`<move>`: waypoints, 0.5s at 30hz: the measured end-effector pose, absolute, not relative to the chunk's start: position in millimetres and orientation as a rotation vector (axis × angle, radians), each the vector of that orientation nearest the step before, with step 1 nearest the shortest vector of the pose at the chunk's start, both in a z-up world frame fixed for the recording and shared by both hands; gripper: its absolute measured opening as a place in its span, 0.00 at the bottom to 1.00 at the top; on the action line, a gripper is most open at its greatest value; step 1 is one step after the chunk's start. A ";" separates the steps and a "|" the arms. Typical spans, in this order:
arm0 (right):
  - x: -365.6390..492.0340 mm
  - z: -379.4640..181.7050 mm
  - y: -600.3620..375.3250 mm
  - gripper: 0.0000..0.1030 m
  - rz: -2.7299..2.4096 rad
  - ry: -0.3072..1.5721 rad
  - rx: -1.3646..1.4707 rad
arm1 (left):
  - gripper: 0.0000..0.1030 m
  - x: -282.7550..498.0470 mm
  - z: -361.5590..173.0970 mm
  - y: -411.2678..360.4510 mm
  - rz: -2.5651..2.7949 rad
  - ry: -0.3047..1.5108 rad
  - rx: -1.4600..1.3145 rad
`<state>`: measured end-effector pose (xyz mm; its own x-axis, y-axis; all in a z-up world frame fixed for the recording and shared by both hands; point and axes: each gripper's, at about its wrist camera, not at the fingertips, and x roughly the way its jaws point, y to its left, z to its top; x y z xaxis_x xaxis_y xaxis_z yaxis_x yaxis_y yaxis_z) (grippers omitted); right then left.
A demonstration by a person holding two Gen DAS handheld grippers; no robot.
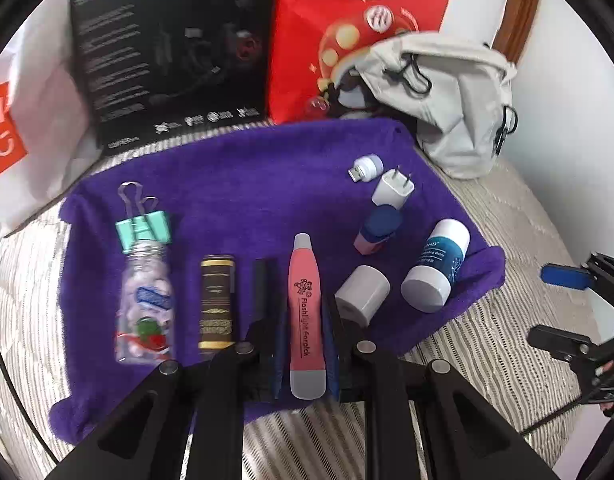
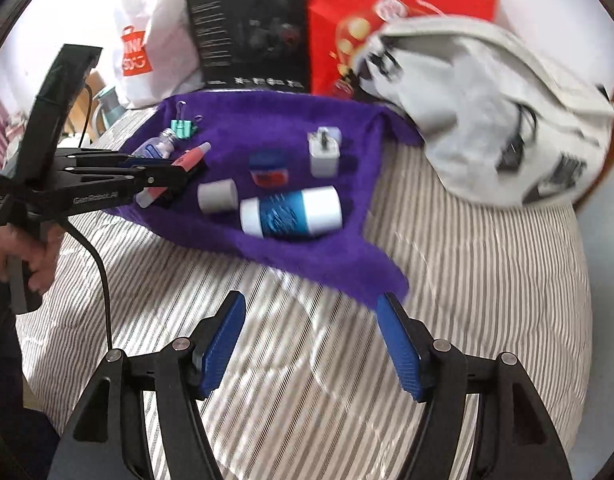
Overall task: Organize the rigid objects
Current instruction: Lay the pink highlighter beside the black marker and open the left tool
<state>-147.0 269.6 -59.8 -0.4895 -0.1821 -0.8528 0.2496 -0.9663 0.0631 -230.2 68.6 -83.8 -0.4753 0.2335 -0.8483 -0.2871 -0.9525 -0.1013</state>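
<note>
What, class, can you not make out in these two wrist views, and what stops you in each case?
- Small print on the black cardboard box: blurred in both views.
- Blue-and-white cylindrical balm tube: label motion-blurred in the right view, too small in the left.
- Black flat comb: lower end hidden behind the left tool, which grips the pink plastic flashlight earpick.
- Grey fabric drawstring bag: contents unseen.

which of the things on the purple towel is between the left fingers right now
The pink flashlight earpick. The left gripper is shut on it; the others, like the blue-and-white balm stick, lie free.
</note>
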 end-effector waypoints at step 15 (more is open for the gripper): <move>-128.6 -59.4 281.8 0.66 -2.505 -0.030 1.386 | 0.16 -243.7 -110.5 90.4 2.465 0.202 -1.501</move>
